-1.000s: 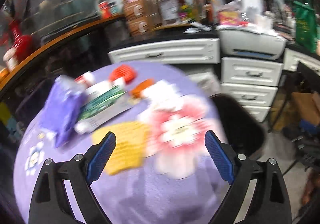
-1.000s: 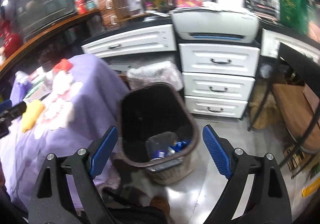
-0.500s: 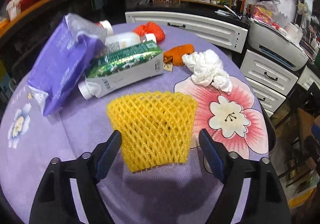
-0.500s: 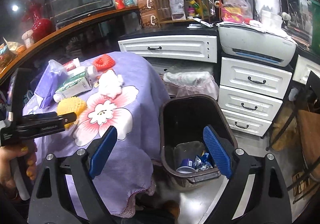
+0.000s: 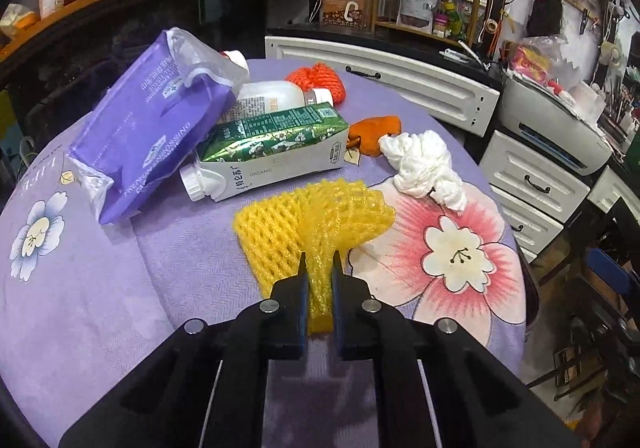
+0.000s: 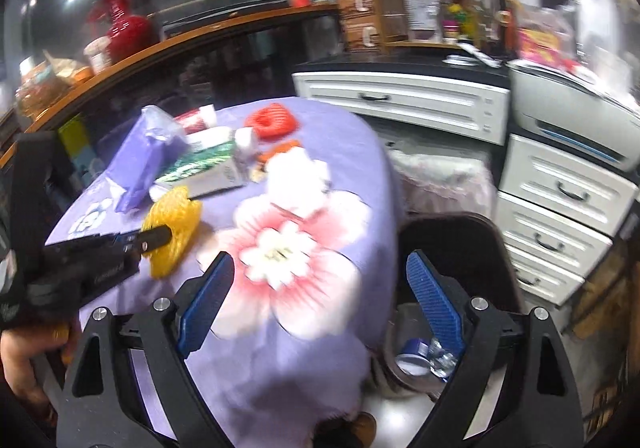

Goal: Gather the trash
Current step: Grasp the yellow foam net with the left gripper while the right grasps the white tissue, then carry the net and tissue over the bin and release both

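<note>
on the purple flowered tablecloth [image 5: 100,288], the left gripper [image 5: 320,268] has just closed, pinching the yellow foam mesh sleeve [image 5: 304,220]; right gripper [image 6: 316,288] gapes empty. carton, tissue remain; the dark bin [image 6: 472,244] holds some trash.

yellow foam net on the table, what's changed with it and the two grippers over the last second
The left gripper came in over the yellow foam net and its fingers have just been closing; they now pinch the net's near edge, bunching it. The right gripper swung from above the trash bin toward the table, fingers open and empty. The carton, purple pack and white tissue stayed put.
</note>
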Available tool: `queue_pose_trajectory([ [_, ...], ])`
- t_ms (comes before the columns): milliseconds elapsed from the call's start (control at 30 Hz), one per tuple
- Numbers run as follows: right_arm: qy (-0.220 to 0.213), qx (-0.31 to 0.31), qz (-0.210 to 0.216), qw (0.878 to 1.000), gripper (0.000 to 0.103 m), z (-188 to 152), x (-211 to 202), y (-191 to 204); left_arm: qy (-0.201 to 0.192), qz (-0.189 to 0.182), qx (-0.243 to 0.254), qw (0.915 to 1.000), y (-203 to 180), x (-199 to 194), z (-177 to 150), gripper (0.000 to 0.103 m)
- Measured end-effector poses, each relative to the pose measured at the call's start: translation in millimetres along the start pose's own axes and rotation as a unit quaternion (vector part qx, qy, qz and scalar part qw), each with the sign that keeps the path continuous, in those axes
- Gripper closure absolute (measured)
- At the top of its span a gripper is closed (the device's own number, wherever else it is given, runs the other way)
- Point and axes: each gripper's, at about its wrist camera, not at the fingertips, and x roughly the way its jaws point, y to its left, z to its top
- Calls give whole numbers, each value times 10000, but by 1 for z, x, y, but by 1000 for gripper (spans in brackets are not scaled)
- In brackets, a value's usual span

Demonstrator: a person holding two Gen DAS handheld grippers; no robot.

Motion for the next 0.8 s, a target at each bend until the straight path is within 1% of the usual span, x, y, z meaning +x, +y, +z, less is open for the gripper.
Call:
queue_pose_trajectory([
  [67, 86, -96, 56, 9999, 16, 9, 14, 7, -112, 0, 3, 9999, 4, -9, -4, 93],
  [133, 271, -252, 58, 9993, 16, 22, 42, 15, -209, -3, 6, 9998, 7, -18, -7, 93],
  [267, 583, -478, -152, 9970, 17, 34, 80, 21, -228, -84, -63, 9997, 16, -24, -13, 93],
  [400, 852, -592, -259, 9943, 26, 41, 105, 26, -130, -259, -202, 9994, 25, -23, -14, 93],
  [467, 909, -735, -369, 9925, 28, 43, 112, 30, -122, -253, -237, 9993, 30, -24, -15, 93],
  [500, 930, -781, -402, 9918, 32, 43, 115, 31, -145, -210, -205, 9995, 32, -25, -16, 93],
  [533, 1009, -850, -446, 9903, 41, 43, 120, 33, -158, -172, -179, 9996, 30, -26, -16, 93],
  [600, 988, -887, -430, 9902, 51, 43, 122, 34, -161, -167, -179, 9996, 31, -27, -15, 93],
  [633, 985, -883, -410, 9904, 60, 44, 122, 34, -155, -202, -222, 9994, 33, -26, -15, 93],
  [667, 985, -860, -403, 9906, 71, 43, 121, 34, -141, -207, -254, 9994, 35, -25, -15, 93],
  [700, 968, -827, -396, 9911, 79, 43, 119, 34, -143, -174, -257, 9994, 34, -25, -14, 93],
  [733, 920, -763, -364, 9922, 82, 42, 115, 32, -169, -109, -225, 9995, 32, -25, -14, 93],
  [800, 841, -675, -279, 9938, 85, 41, 108, 31, -186, -68, -194, 9996, 31, -27, -15, 93],
])
